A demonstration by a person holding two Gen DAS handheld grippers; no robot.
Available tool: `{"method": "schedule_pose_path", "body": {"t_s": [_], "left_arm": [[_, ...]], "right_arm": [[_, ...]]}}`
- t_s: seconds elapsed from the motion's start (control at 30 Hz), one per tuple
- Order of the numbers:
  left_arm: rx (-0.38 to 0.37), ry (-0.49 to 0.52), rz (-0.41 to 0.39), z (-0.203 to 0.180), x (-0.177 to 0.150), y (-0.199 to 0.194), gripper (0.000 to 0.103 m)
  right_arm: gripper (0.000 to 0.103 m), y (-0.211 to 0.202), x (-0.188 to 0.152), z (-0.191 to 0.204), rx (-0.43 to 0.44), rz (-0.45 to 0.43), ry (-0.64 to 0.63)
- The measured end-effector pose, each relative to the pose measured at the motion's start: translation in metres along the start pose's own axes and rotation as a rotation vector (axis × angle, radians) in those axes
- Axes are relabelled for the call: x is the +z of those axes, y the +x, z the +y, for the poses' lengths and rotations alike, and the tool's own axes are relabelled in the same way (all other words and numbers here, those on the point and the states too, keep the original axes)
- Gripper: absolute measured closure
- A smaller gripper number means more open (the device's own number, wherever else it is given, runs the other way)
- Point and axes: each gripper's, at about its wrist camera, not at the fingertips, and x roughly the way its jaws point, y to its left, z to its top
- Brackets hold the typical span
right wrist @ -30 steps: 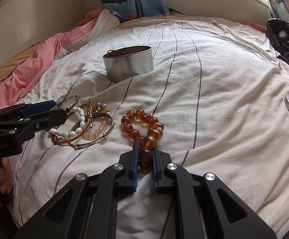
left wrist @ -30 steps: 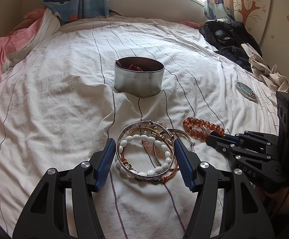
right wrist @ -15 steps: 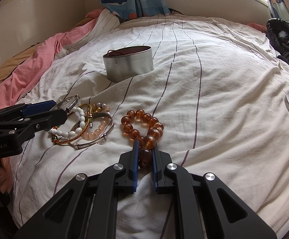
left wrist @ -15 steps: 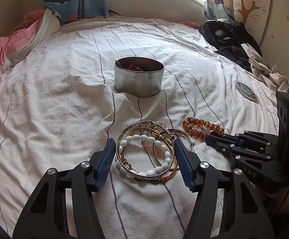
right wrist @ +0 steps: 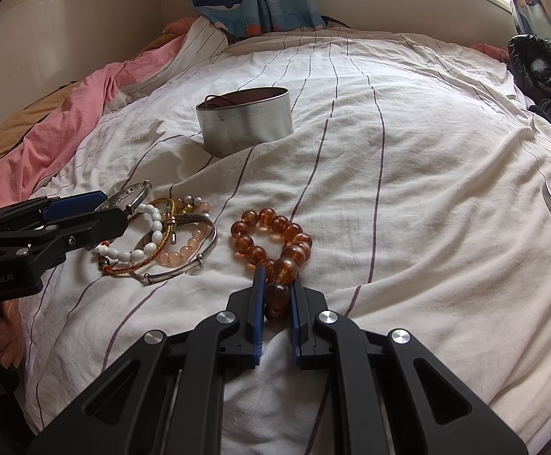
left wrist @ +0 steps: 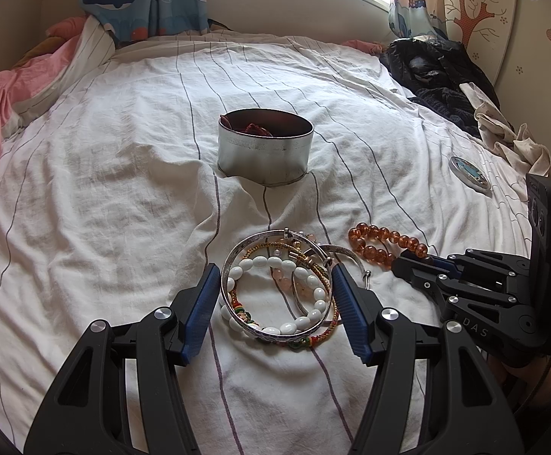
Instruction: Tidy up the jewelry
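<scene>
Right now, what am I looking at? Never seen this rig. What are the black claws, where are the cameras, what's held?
No robot here: a person holds one two-finger gripper in each hand, with a fisheye camera on each looking along its fingers.

The left wrist view shows the left gripper, its blue pads either side of a pile of bangles and bead bracelets, without a clear squeeze. The right gripper appears at that picture's right edge.

The right wrist view shows the right gripper shut on one bead of the amber bead bracelet.

Everything lies on a striped white bedsheet. Behind stands an open round metal tin, and its lid lies apart to the right.
</scene>
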Motion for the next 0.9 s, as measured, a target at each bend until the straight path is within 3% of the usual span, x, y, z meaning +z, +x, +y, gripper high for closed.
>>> {"method": "schedule_pose_path", "body": {"t_s": [0.33,0.67,0.9], "left_arm": [[0.009,-0.001,-0.017,-0.001,-0.001,-0.002,0.046],[0.013,-0.004,-0.051,0.000,0.002,-0.009,0.046],[0.017,0.014,-0.113,-0.001,0.035,-0.018,0.046]], "right_arm": [[0.091,-0.002,-0.001,-0.001,0.008,-0.027,0.013],[0.091,-0.023,0.008,-0.006,0.073,-0.097,0.057],[0.091,-0.034,0.031,0.004,0.113,-0.129,0.009]]}}
